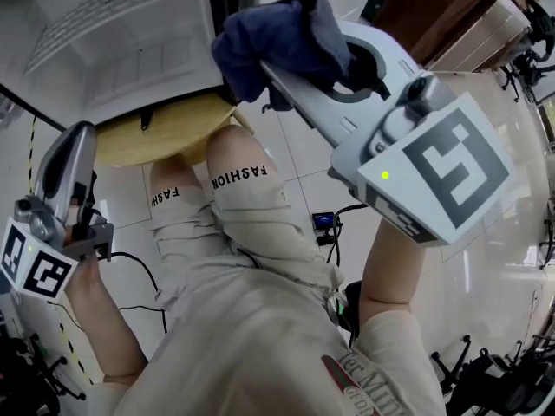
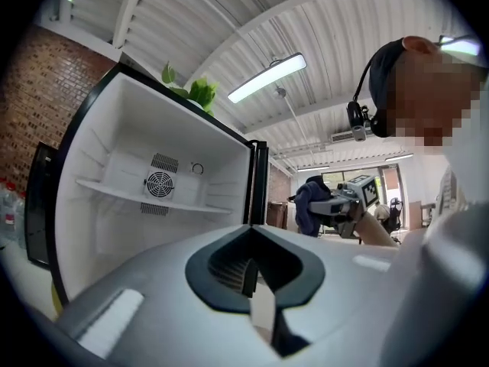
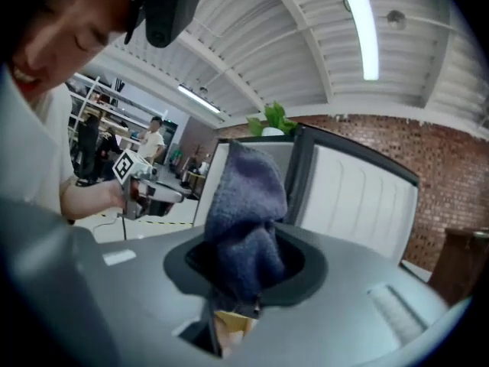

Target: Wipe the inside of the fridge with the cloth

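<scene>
Right gripper view showed the dark blue cloth [image 3: 246, 220] bunched between the jaws of the right gripper [image 3: 243, 281], which clenched it low down while most of the cloth stood up past the tips. The left gripper [image 2: 249, 274] was clamped on nothing, pointing toward the open fridge [image 2: 99, 167] with its white interior

I count two grippers, left gripper [image 2: 249, 272] and right gripper [image 3: 234, 312]; one cloth [image 3: 246, 212] between my right jaws; ahead of my left jaws, one fridge [image 2: 103, 147] holding one shelf [image 2: 122, 195] and one fan [image 2: 160, 183], one plant [image 2: 199, 92] above.
</scene>
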The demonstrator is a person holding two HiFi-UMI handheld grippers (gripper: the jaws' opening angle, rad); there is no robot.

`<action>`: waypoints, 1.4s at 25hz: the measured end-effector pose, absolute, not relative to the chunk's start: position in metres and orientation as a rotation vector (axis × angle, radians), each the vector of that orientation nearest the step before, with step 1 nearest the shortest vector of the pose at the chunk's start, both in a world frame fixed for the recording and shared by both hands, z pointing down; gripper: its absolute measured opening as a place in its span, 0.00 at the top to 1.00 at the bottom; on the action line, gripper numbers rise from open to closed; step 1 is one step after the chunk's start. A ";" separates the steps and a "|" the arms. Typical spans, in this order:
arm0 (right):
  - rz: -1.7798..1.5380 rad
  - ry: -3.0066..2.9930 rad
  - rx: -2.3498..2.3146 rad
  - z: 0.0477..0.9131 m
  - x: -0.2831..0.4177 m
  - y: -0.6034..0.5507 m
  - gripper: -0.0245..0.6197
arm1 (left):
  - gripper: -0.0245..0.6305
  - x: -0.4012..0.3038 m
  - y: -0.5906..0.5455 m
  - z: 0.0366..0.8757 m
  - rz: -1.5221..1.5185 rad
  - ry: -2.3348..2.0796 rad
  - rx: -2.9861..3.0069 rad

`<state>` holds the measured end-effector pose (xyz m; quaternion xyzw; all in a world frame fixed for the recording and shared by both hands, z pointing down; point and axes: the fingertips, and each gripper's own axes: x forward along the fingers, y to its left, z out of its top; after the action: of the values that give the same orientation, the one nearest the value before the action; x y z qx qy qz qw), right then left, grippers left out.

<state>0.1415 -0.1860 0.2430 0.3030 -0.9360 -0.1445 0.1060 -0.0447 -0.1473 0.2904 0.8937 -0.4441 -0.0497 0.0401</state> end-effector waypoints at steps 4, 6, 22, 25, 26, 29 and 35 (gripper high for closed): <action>-0.360 -2.741 0.650 0.279 0.097 -0.162 0.79 | 0.96 -0.049 -0.143 0.303 -0.078 -1.354 2.771; -0.347 -2.718 0.595 0.298 0.085 -0.155 0.79 | 0.96 -0.050 -0.142 0.306 -0.048 -1.341 2.794; 0.016 -2.744 0.573 0.402 0.049 -0.210 0.79 | 0.96 -0.066 -0.168 0.365 0.126 -1.392 2.679; 0.009 -2.771 0.523 0.415 0.034 -0.205 0.79 | 0.96 -0.071 -0.180 0.387 0.193 -1.409 2.654; 0.010 -2.775 0.513 0.420 0.030 -0.204 0.79 | 0.96 -0.073 -0.183 0.393 0.206 -1.410 2.640; 0.009 -2.765 0.495 0.433 0.020 -0.202 0.79 | 0.96 -0.076 -0.187 0.407 0.224 -1.397 2.608; 0.071 -2.799 0.526 0.438 0.023 -0.206 0.79 | 0.96 -0.069 -0.186 0.413 0.216 -1.360 2.611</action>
<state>0.0231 -0.2061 0.4382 0.1826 -0.9720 0.0245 0.1461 -0.0689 -0.1855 0.4128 0.8805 -0.4587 0.0728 0.0946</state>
